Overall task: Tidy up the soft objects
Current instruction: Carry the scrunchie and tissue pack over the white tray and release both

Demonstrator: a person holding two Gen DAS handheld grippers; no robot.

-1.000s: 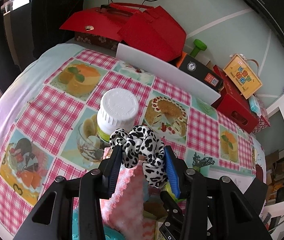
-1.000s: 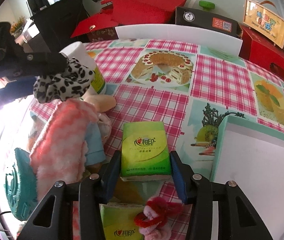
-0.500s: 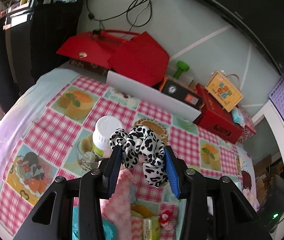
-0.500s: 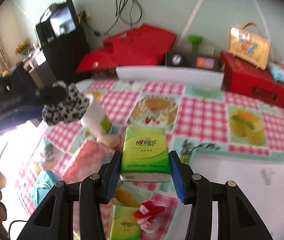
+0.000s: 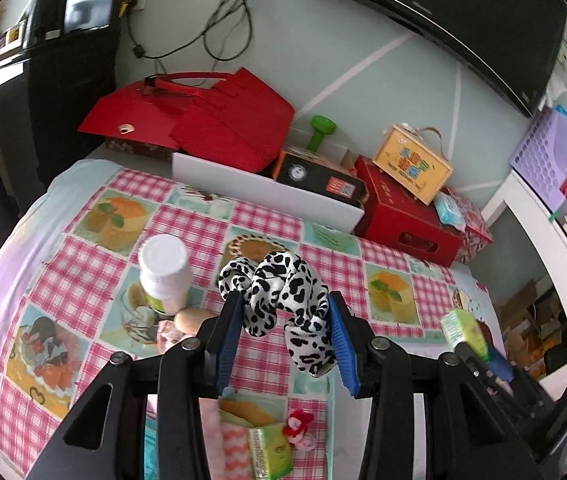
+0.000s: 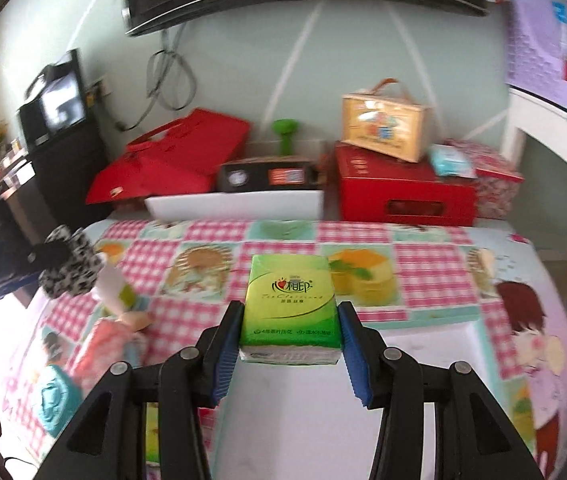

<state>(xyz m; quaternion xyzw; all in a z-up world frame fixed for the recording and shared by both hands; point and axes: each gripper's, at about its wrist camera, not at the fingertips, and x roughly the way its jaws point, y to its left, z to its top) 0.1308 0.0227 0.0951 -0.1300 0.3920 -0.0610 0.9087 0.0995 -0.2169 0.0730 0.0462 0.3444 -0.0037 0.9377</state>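
Two wrist fisheyes angled down (both over the checked tablecloth [image 5: 267, 364]).

The left tool [image 5: 283, 316] angles downward with its blue pads clamped on a spotted scrunchie [image 5: 279, 304], while the right tool [image 6: 289, 330], likewise tilted down, grips a green tissue pack [image 6: 289, 304] between its pads.
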